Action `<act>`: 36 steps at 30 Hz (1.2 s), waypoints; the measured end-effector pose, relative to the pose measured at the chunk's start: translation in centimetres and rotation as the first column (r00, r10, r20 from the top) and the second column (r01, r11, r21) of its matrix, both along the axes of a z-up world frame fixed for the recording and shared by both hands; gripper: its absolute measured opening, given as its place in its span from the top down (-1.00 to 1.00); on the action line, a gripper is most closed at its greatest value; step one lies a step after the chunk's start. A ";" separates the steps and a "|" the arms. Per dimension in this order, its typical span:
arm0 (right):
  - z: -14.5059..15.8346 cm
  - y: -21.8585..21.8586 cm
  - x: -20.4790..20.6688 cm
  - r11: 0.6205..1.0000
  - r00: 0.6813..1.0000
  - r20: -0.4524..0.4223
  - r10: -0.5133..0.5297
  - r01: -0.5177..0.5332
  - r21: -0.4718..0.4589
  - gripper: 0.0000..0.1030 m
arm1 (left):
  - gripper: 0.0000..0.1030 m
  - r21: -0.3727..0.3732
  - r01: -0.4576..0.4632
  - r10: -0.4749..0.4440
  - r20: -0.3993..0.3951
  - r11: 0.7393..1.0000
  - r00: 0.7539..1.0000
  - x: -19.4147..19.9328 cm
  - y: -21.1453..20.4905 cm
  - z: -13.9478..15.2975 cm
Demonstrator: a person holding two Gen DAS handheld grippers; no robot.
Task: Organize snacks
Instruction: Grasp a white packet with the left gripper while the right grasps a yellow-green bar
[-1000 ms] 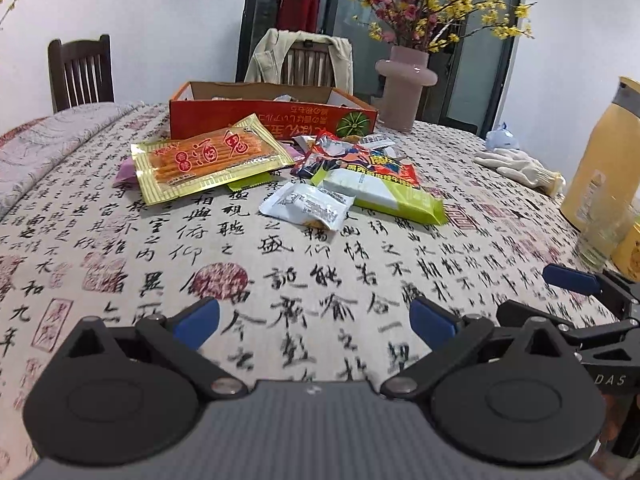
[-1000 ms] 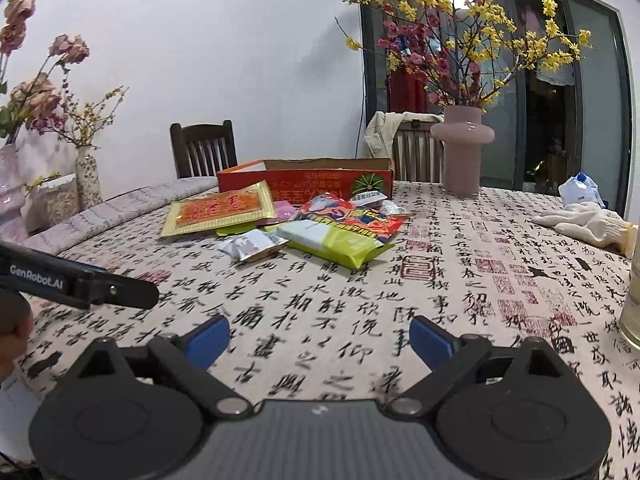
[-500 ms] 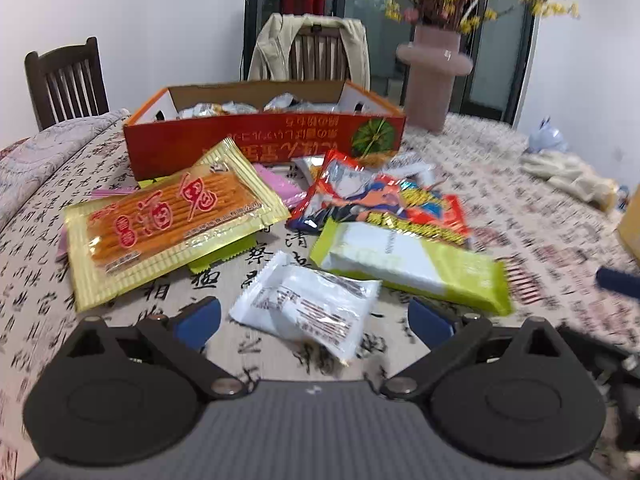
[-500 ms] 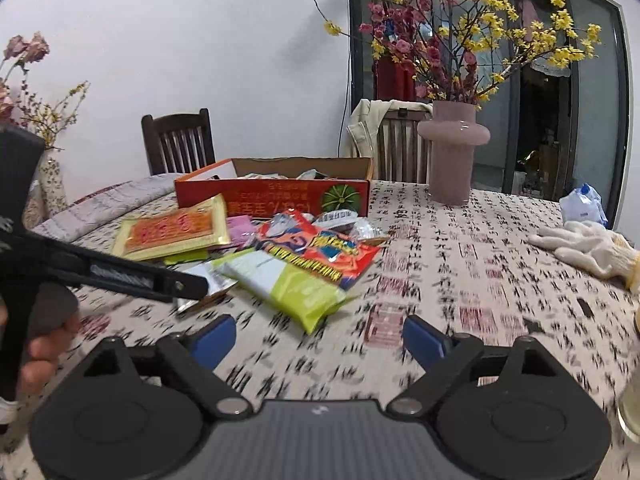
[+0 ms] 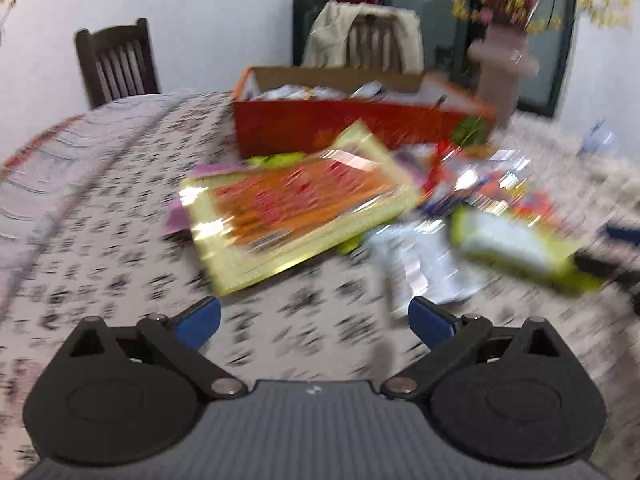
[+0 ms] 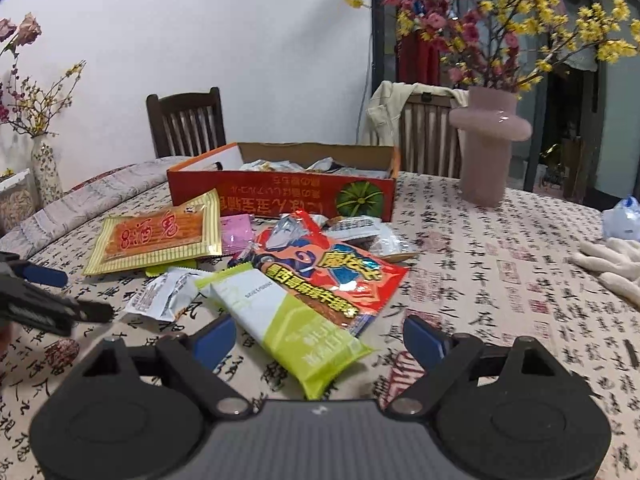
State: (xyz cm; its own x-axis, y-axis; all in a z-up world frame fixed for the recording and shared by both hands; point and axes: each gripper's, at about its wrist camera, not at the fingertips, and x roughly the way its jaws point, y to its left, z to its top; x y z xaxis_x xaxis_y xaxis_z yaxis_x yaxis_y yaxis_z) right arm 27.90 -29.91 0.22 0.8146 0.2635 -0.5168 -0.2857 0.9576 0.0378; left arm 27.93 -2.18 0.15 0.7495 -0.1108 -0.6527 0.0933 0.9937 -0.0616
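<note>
Snack packs lie in a loose pile before an open red cardboard box [image 6: 280, 196] that holds several wrapped snacks. A gold-and-orange flat pack [image 5: 296, 204] lies just ahead of my left gripper [image 5: 314, 322], which is open and empty; that view is blurred. My right gripper [image 6: 318, 340] is open and empty, its fingers on either side of the near end of a green-and-white pack [image 6: 288, 320]. A red-and-orange pack [image 6: 332, 272] and a small white pack [image 6: 164, 296] lie beside it. The left gripper also shows at the left edge of the right wrist view [image 6: 44, 296].
A pink vase [image 6: 486, 140] with flowering branches stands right of the box. White gloves [image 6: 612, 264] lie at the far right. Two wooden chairs [image 6: 186, 120] stand behind the table [image 6: 500, 280], one with a jacket. A small patterned vase [image 6: 46, 168] stands far left.
Both grippers have moved forward to the snack pile. The left one has swung left toward the gold-and-orange pack. The right one has closed in on the green-and-white pack.
</note>
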 end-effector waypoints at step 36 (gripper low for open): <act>-1.2 8.0 2.1 0.974 0.971 -0.134 0.198 -0.210 -0.080 -0.06 | -0.28 0.009 0.097 -0.097 -0.006 0.995 0.995 -0.1 -1.0 -1.3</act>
State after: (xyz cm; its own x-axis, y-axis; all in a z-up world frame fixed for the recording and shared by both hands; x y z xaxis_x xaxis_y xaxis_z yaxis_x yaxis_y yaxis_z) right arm 29.99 -21.90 -0.96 0.6764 0.3632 -0.6407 -0.4742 0.8804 -0.0015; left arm 27.80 -3.21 -1.17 0.7316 -0.1768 -0.6584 0.1888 0.9806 -0.0534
